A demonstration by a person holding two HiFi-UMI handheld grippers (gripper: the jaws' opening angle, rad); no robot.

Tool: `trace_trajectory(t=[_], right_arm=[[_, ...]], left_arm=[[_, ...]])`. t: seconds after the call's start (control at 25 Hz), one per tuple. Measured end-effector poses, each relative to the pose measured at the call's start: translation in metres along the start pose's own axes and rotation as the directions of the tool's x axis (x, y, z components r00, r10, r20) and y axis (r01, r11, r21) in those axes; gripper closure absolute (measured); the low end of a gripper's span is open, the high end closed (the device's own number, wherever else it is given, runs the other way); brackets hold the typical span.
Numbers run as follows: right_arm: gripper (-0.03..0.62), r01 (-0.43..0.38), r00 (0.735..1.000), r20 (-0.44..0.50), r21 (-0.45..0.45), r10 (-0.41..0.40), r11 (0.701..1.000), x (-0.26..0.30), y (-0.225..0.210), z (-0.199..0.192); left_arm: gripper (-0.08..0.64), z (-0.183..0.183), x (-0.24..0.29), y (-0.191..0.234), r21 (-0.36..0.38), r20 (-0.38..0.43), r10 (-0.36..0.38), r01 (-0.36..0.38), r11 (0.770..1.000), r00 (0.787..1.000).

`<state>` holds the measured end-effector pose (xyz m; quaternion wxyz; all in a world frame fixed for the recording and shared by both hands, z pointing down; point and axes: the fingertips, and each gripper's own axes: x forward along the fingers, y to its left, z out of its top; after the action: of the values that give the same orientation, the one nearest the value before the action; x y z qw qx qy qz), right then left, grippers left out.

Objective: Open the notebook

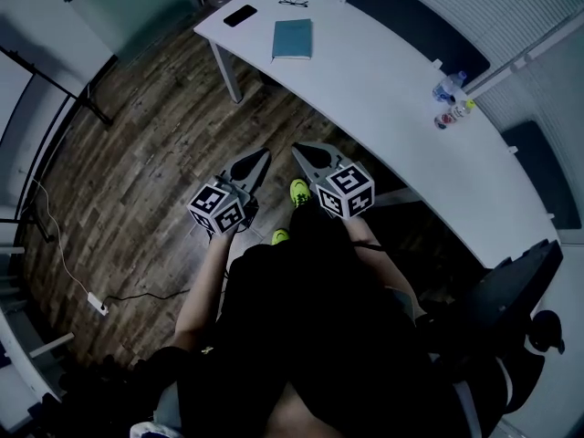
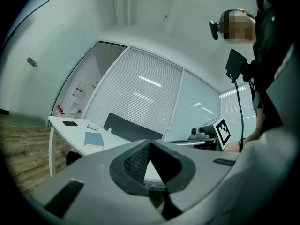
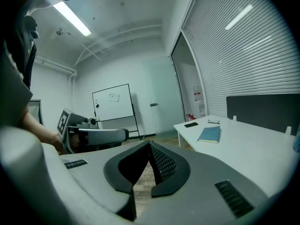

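A closed teal notebook lies flat on the far left part of the white curved table. It also shows in the left gripper view as the notebook and in the right gripper view as the notebook. Both grippers hang over the wooden floor, well short of the table and far from the notebook. My left gripper is shut with nothing in it, its tips meeting. My right gripper is shut too and holds nothing.
A black phone and a pair of glasses lie beyond the notebook. Small bottles stand on the table's right part. A dark office chair is at my right. A whiteboard stands across the room.
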<state>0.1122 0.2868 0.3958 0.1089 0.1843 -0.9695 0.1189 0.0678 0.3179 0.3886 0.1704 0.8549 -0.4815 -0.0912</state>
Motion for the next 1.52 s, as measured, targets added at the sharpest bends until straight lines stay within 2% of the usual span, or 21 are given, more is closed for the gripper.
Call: trace_trajectory(t=[0.56, 1.12, 1.52], right_arm=[[0.592, -0.006, 1.000, -0.002, 0.069, 0.006, 0.998, 0.042, -0.093, 0.015], [0.592, -0.070, 0.997, -0.028, 0.088, 0.072, 0.994, 0.091, -0.193, 0.039], [0.592, -0.087, 0.995, -0.047, 0.111, 0.093, 0.990, 0.113, -0.234, 0.041]], left_arm=[[0.543, 0.005, 0.076, 0.056, -0.029, -0.057, 0.023, -0.025, 0.999, 0.998], [0.541, 0.030, 0.163, 0.121, -0.047, -0.028, 0.114, -0.115, 0.992, 0.993], [0.543, 0.033, 0.207, 0.147, -0.030, -0.054, 0.130, -0.132, 0.991, 0.990]])
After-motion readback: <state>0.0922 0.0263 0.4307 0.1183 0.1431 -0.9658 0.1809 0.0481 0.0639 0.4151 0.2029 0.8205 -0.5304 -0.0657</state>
